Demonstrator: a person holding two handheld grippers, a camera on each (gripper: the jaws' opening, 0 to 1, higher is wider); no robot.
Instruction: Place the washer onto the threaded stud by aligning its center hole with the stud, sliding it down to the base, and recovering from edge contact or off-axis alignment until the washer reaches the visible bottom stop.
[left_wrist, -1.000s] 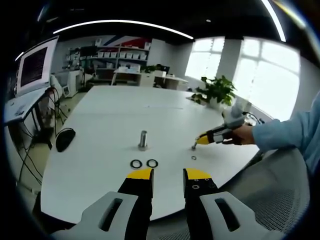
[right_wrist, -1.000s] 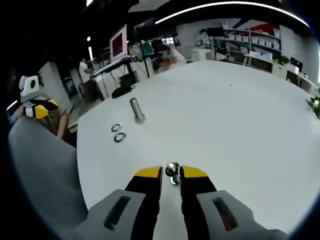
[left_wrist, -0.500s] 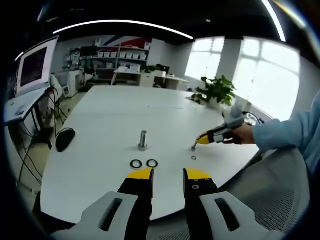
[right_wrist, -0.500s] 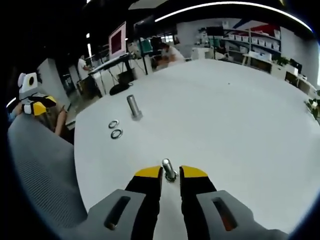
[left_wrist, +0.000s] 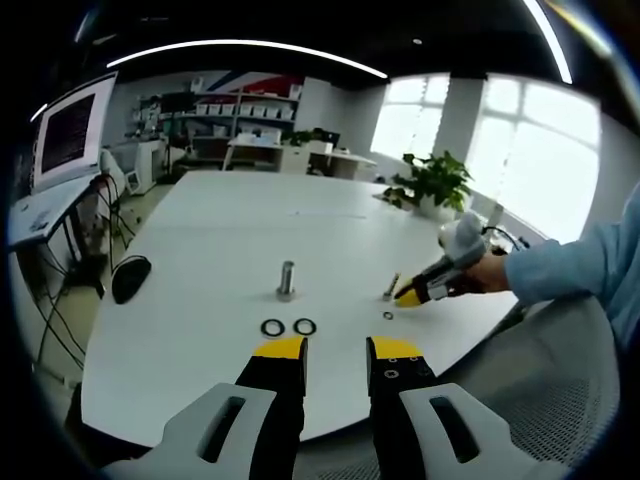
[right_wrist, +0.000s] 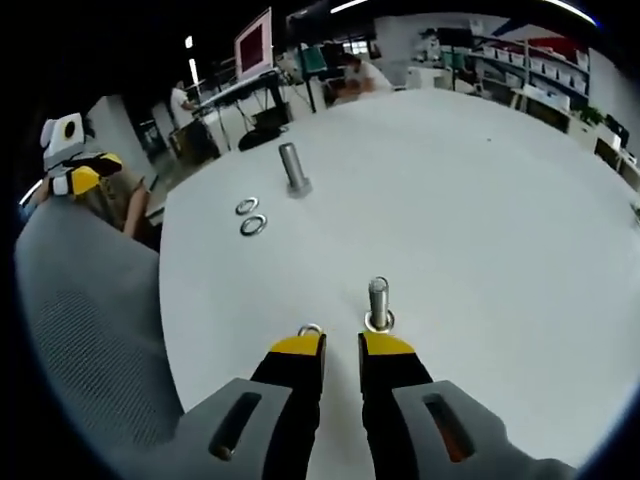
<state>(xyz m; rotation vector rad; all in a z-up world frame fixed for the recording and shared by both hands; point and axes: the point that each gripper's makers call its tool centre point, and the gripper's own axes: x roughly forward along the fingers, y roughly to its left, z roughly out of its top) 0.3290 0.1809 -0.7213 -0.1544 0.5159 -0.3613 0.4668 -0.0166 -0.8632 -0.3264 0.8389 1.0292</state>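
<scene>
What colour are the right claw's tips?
Yellow tips on black fingers, clearest in the right gripper view.

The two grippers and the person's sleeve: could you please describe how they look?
The left gripper and right gripper match: two black fingers with yellow tips, rising from pale grey slotted bodies. Seen from the left gripper view, the right gripper carries a pale grey housing on top. The person wears a light blue sleeve.

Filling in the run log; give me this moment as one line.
right gripper: open, behind small stud | small washer: on table by tip | left gripper: open, idle
</scene>
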